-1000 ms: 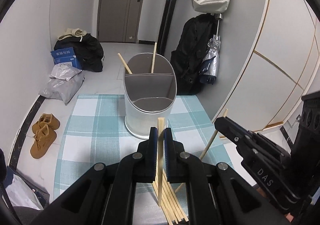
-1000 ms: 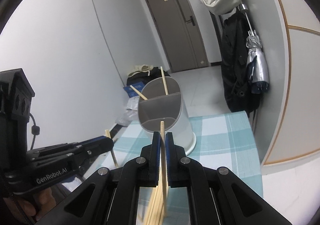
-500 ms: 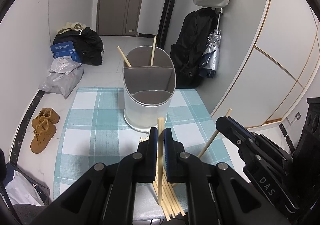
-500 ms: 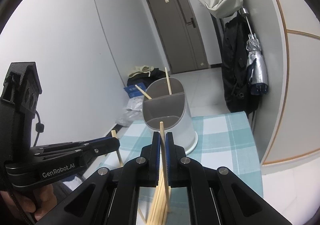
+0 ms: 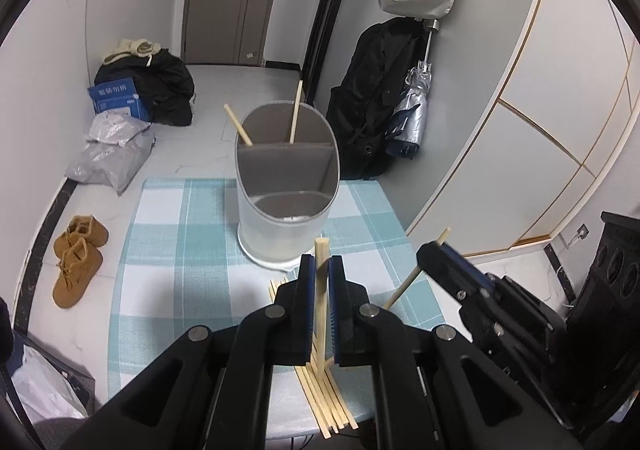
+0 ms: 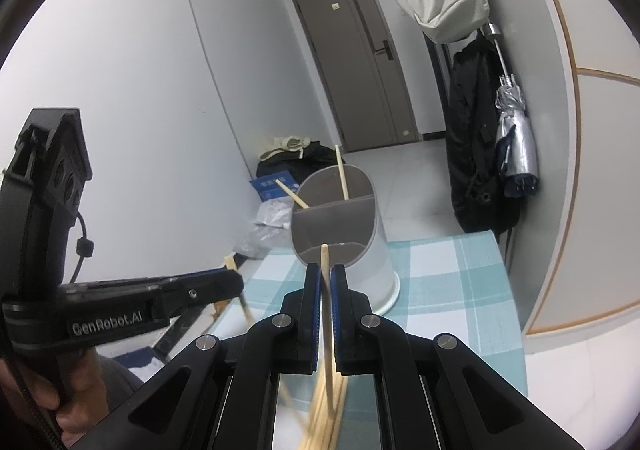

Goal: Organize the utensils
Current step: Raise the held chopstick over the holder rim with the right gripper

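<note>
Both claws are clamped, each on one chopstick. Left claw [image 5: 319, 266] pinches a chopstick [image 5: 321, 282] that stands nearly upright between its blue pads, its blunt top just above the fingertips and its lower end down among the loose pile. Right claw [image 6: 327, 278] grips a second chopstick [image 6: 326, 290] the same way, upright, with its top poking above the tips. In the left view the right claw [image 5: 434, 250] shows at the right edge, its stick slanting down toward the cloth; in the right view the left claw [image 6: 236, 282] shows at the left, held by a hand [image 6: 52, 402].

Beneath the claws, the pile [image 5: 326, 398] of remaining chopsticks lies fanned on the near edge of the checked cloth [image 5: 168, 258], several sticks touching and crossing.

Just beyond, the holder [image 5: 286, 210] stands upright on the cloth. Its near compartment looks empty; the far compartment holds two chopsticks [image 5: 295, 116], one leaning left, one nearly upright.

By my judgement the job is early: two sticks are stowed, two are lifted but not yet over the holder, and the larger share waits in the pile. Which compartment the held pair is meant for I cannot tell.

Beyond the table are shoes [image 5: 78, 258], bags and a door.
</note>
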`<action>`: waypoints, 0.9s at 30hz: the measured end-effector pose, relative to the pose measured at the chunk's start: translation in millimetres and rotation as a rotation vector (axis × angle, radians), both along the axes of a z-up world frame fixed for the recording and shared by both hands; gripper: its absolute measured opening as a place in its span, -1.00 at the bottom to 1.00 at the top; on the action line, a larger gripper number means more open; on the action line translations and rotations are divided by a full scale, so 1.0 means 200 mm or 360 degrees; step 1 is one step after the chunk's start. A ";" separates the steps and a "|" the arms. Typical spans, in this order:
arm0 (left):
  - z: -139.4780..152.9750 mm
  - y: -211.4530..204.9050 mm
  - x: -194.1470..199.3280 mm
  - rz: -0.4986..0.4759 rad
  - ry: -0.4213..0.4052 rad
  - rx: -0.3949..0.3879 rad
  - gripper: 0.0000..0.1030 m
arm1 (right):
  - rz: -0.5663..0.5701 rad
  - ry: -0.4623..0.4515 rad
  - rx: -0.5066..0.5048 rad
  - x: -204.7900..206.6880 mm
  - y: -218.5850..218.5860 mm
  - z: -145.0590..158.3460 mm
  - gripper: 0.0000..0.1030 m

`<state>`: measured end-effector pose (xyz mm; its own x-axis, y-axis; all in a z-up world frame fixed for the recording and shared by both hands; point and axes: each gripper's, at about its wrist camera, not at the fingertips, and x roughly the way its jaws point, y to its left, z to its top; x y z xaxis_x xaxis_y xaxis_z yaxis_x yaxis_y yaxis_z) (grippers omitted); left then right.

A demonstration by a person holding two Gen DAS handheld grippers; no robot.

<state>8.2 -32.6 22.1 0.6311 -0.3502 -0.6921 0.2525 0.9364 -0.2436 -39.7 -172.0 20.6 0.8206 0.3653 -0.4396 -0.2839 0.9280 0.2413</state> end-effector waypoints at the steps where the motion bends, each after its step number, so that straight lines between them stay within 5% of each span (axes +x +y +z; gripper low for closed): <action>1: 0.01 -0.01 0.00 -0.0015 -0.0013 0.0007 -0.95 | 0.0007 0.0000 0.0009 0.00 0.00 0.00 -0.92; 14: 0.16 -0.05 0.09 -0.0082 -0.0047 0.0015 -0.95 | 0.0004 -0.0007 0.0012 0.09 -0.02 0.11 -0.92; 27: 0.48 -0.02 0.29 -0.0090 -0.0103 -0.0080 -0.95 | -0.0015 -0.0130 -0.0004 0.33 -0.04 0.46 -0.92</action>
